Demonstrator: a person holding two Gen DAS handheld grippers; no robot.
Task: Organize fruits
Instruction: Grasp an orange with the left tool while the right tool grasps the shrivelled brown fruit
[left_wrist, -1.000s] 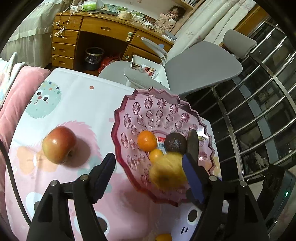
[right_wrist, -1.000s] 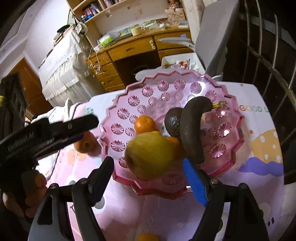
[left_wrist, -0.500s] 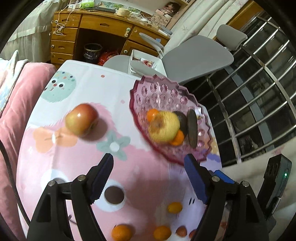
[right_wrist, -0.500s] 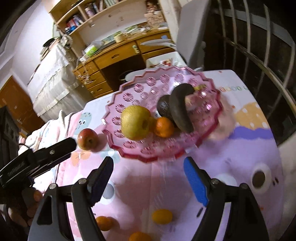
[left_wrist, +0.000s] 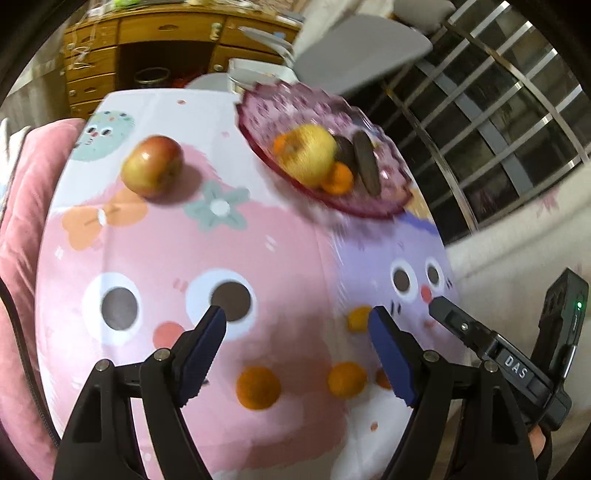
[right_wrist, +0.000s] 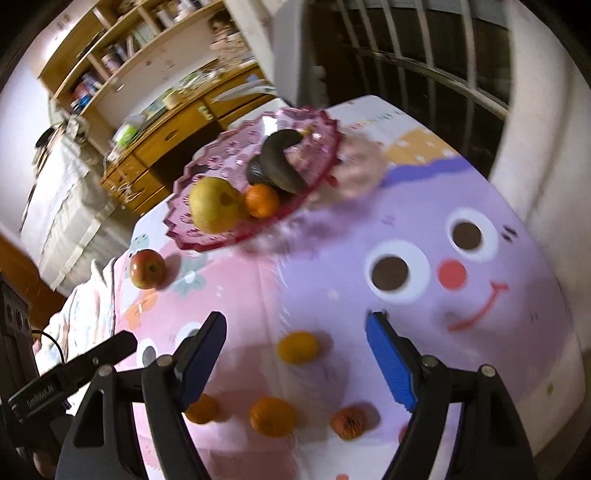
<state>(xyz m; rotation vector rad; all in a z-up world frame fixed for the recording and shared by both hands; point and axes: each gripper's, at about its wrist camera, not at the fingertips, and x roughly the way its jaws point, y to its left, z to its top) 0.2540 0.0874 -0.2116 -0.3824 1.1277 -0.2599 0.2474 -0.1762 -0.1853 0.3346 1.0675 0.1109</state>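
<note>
A pink glass fruit bowl (left_wrist: 384, 206) (right_wrist: 207, 240) stands at the far side of the table. It holds a yellow pear (left_wrist: 308, 155) (right_wrist: 214, 205), an orange (left_wrist: 338, 179) (right_wrist: 261, 200), a dark avocado (left_wrist: 345, 149) and a blackened banana (left_wrist: 365, 162) (right_wrist: 280, 162). A red apple (left_wrist: 153, 170) (right_wrist: 147, 268) lies left of the bowl. Several small oranges (left_wrist: 257, 383) (right_wrist: 297, 348) lie near the table's front. My left gripper (left_wrist: 297, 325) and right gripper (right_wrist: 295, 328) are both open and empty, above the near part of the table.
The table has a cartoon cloth (left_wrist: 184, 258). A grey chair (left_wrist: 354, 48) and a wooden desk (left_wrist: 147, 33) stand behind it. A metal window grille (left_wrist: 498, 122) is at the right, a pink cushion (left_wrist: 22, 221) at the left.
Both grippers have pulled back from the bowl toward the table's near edge. The pear now rests in the bowl. The small oranges have come into view.
</note>
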